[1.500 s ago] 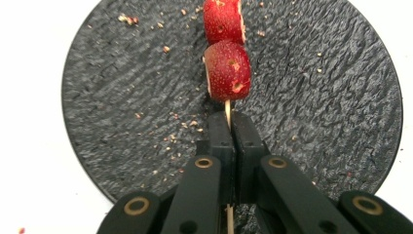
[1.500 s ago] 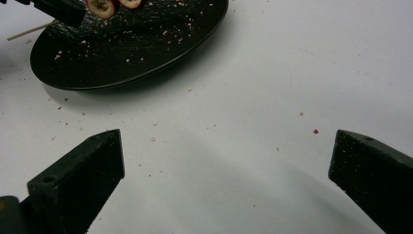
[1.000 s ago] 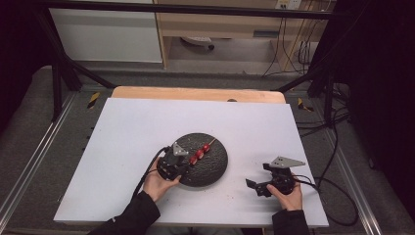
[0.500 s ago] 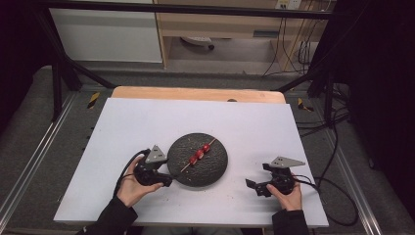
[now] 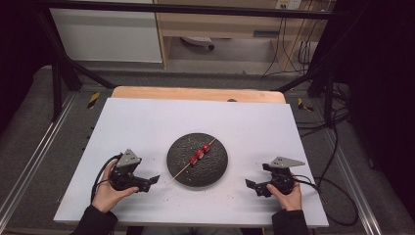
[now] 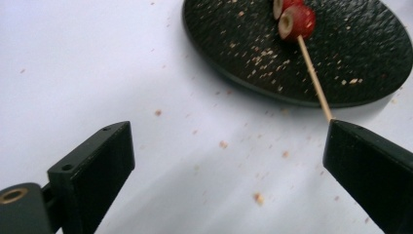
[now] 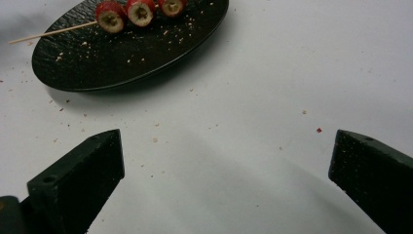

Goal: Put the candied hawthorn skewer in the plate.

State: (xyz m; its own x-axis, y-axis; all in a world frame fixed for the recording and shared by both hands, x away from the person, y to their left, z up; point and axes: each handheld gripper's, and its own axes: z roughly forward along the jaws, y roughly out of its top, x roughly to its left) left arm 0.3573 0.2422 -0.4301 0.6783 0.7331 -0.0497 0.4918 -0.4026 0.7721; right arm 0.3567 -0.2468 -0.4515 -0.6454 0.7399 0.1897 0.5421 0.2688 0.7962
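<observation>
Left gripper (image 5: 152,180): sat on the white table (image 5: 147,122), just left of the plate, held low in the person's left hand (image 5: 105,188). Jaws were wide apart with nothing between them. My guess is it was parked there so it stayed clear of the food.

Plate (image 5: 215,171): one black, rough-textured plate, roughly mid-table between the two grippers. Made sense as the shared spot, since either hand could get to it.

Skewer (image 5: 182,170): one thin wooden stick lying across the plate, with the bare end poking out over the rim toward the left gripper. In the left gripper view that tip (image 6: 327,113) was right beside the right-hand jaw, though I couldn't tell if they touched. Handy place to grab it, I reckon.

Fruit pieces (image 5: 199,153): three red rounds threaded on the stick, bunched at the far end and resting on the plate.

Crumbs (image 6: 258,197): loads scattered on plate and table, too many to count.

Right gripper (image 5: 254,186): on the table to the right of the plate, well apart from it, in the right hand (image 5: 286,196). Jaws wide too, holding nothing.
</observation>
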